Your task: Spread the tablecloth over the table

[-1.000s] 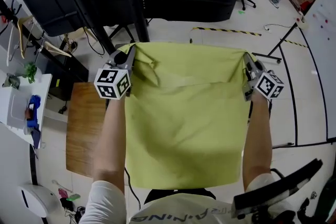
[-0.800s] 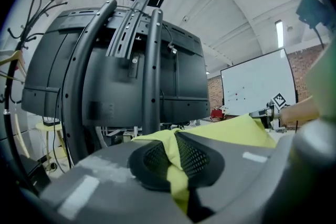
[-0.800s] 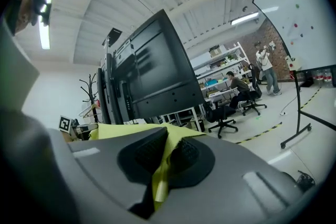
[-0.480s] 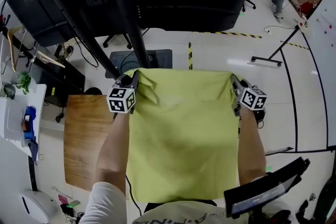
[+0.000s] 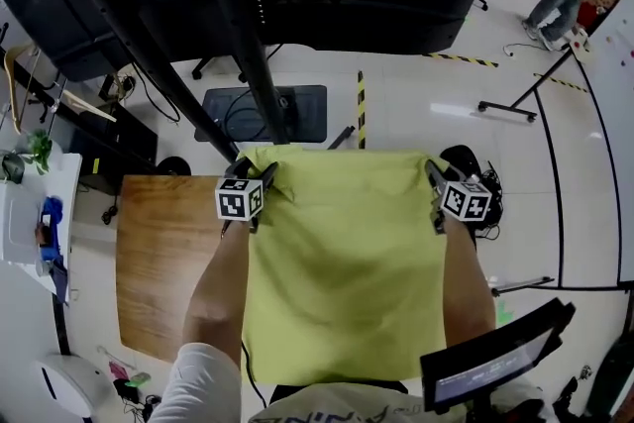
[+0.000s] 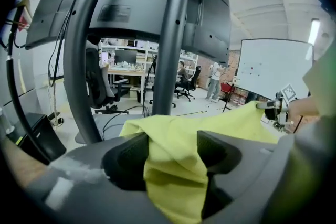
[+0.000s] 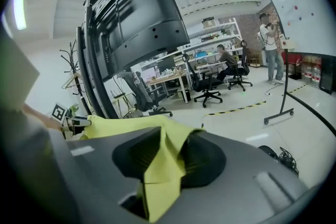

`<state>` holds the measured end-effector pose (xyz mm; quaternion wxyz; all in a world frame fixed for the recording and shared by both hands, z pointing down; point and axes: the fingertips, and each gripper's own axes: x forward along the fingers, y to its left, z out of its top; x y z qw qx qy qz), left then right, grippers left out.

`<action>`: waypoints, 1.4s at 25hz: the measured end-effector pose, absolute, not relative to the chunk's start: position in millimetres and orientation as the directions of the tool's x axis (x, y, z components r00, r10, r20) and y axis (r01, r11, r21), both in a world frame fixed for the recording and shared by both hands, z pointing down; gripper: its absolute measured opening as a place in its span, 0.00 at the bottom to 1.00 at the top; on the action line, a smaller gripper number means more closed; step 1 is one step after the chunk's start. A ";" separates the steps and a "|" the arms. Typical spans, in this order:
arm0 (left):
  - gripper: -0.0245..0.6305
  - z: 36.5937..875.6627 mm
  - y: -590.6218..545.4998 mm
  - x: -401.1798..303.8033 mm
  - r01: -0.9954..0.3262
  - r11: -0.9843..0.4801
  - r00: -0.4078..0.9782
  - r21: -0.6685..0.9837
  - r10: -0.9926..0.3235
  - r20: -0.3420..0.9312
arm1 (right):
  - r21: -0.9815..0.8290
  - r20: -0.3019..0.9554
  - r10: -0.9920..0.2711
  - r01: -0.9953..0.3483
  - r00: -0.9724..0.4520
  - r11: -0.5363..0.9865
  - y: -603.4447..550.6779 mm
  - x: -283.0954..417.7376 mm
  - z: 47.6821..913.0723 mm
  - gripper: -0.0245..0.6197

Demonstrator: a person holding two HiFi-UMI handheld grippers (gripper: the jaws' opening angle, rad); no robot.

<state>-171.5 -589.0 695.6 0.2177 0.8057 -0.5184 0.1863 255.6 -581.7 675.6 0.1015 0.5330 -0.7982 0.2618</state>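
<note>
Yellow-green tablecloth (image 5: pixel 342 272) extends over the right part of the wooden counter (image 5: pixel 163 282), far corners at both grippers. Left gripper (image 5: pixel 254 177): fingers (image 6: pixel 126 157) opening wide, cloth bunched between. Right gripper (image 5: pixel 434 177): fingers (image 7: pixel 137 157) opening, gap narrow, cloth fold between.

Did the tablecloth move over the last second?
Yes: the tablecloth dropped toward the wooden table, its far edge now nearer the table's far edge.

Tablecloth (image 5: pixel 342 263) over the table (image 5: pixel 166 272), right part
</note>
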 end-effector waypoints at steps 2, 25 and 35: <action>0.52 705.7 -580.2 -179.9 -0.926 -0.344 0.371 0.155 -0.750 0.547 | -0.311 0.446 -0.803 -0.910 -0.395 0.274 -579.2 259.8 680.1 0.40; 0.04 567.4 -532.6 -189.5 -0.935 -0.353 0.351 0.044 -0.896 0.273 | -0.161 0.229 -0.885 -0.912 -0.406 0.376 -509.3 242.3 549.0 0.05; 0.04 463.8 -447.5 -197.9 -0.930 -0.368 0.364 -0.008 -0.922 0.129 | -0.132 0.060 -0.890 -0.887 -0.452 0.442 -430.3 221.6 442.3 0.05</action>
